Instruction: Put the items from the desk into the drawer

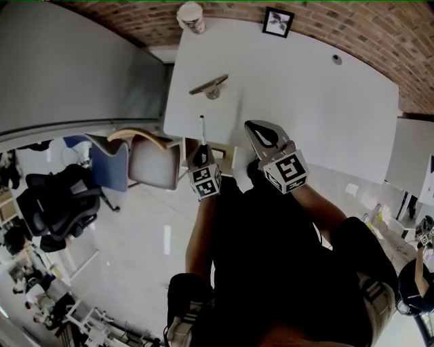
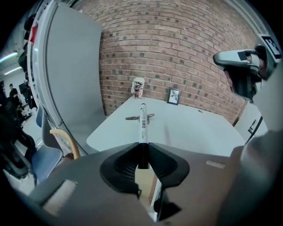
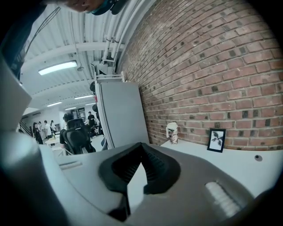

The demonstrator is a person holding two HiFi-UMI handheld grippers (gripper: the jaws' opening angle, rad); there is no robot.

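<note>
Closest, at the bottom of the head view, the person's dark clothes fill the lower centre. Left gripper (image 2: 142, 149) is clamped on a pen (image 2: 142, 121). The pen sticks straight out past the jaws and reaches over the desk's near edge, off the surface. Right gripper (image 3: 140, 146) is just right of it, jaws together at the tips with nothing between them. The two grippers are near each other, not touching.

Desk (image 1: 305, 101) is white with rounded corners and mostly bare, with wide free room at centre and right. Left of mid-desk a small metal item (image 1: 210, 86) lies flat, kind unclear, well apart from both grippers.

Left of the desk's near corner, a grey chair (image 1: 152, 162) and a blue chair (image 1: 112, 166) crowd the edge. A black office chair (image 1: 51, 203) sits further left on pale floor.

At the far edge a paper cup (image 1: 192, 17) stands at the upper left corner. A framed picture (image 1: 278, 22) stands near it, by the brick wall (image 1: 352, 27).

Grey partition (image 1: 68, 68) runs along the desk's left side. People (image 3: 44, 129) are far back in the right gripper view.
</note>
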